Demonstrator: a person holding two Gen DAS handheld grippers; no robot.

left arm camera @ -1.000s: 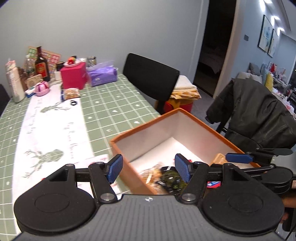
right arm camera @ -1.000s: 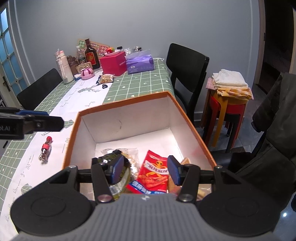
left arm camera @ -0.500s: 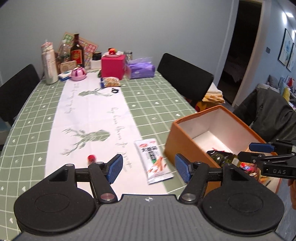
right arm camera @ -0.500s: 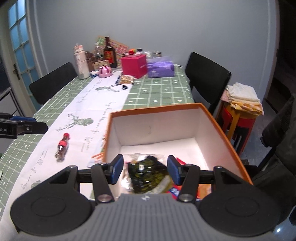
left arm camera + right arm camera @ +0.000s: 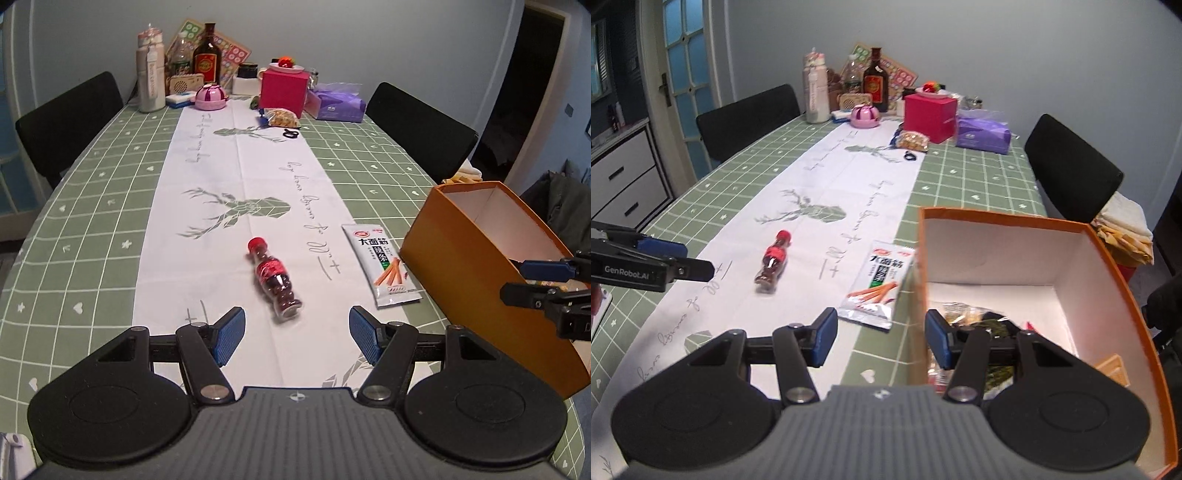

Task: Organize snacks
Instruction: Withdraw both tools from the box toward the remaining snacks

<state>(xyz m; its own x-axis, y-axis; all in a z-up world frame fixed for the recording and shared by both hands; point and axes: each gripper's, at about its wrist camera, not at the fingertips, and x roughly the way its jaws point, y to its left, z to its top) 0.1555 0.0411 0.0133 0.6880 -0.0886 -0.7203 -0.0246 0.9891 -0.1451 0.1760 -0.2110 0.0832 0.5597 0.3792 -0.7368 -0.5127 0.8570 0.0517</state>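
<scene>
Through the left wrist view our left gripper [image 5: 295, 334], jaws wide and empty, faces the small bottle [image 5: 275, 278] lying on the tabletop [image 5: 92, 206], so we judge that pickup next. Through the right wrist view our right gripper [image 5: 881, 336], also wide and empty, straddles the orange box [image 5: 1108, 258] wall, the snack packet [image 5: 877, 284] lying just beside it.

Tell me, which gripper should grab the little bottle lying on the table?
Left, probably. The left gripper is open, with the bottle lying just ahead between its fingers. The right gripper straddles the box wall, farther away.

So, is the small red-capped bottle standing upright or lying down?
Lying down: the small bottle rests on its side on the white table runner, cap pointing away.
</scene>
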